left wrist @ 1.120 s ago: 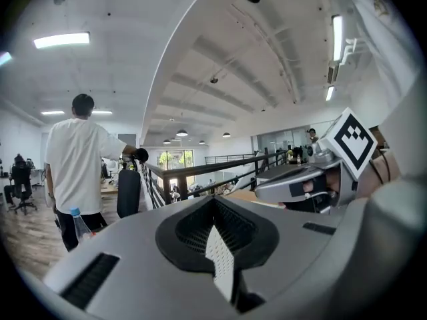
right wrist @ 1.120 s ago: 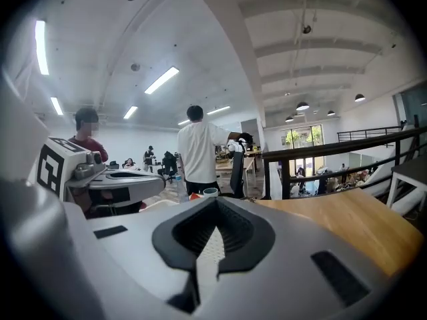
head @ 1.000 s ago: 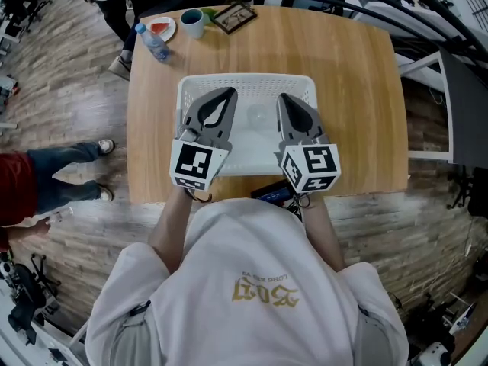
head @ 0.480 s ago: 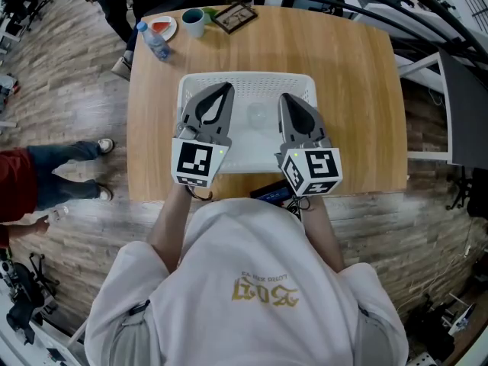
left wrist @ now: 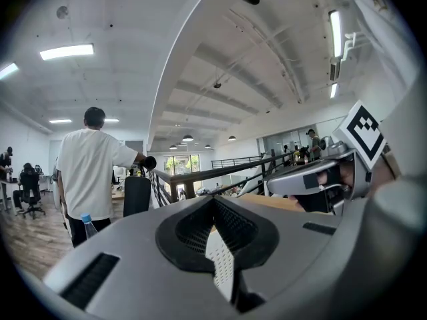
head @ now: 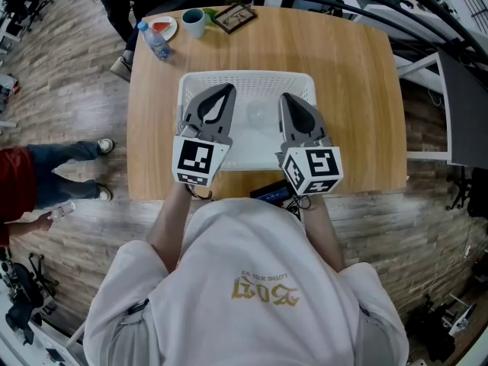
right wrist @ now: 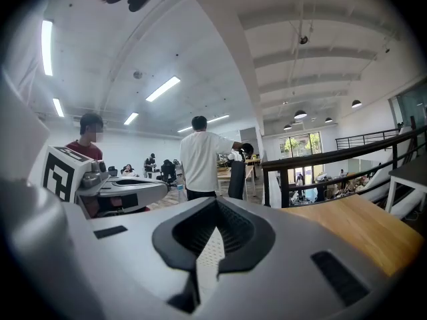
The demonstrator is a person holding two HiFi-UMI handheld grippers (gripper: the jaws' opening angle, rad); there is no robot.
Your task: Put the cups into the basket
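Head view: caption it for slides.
Left gripper and right gripper, both shut, over a white basket on a wooden table.

A pale wooden table [head: 358,90] stands on grey-brown plank flooring [head: 61,82] beneath a white ceiling [left wrist: 133,19] with strip lights [left wrist: 65,51].

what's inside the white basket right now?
In the basket, mid-floor shows one faint round clear shape, possibly a cup. The left tool and right tool cover the floor either side; unseen there. The green cup stands outside it on the table.

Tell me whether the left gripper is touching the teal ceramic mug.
Apart. Head view: the left gripper hangs over the white plastic basket; bare wooden tabletop separates it from the mug.
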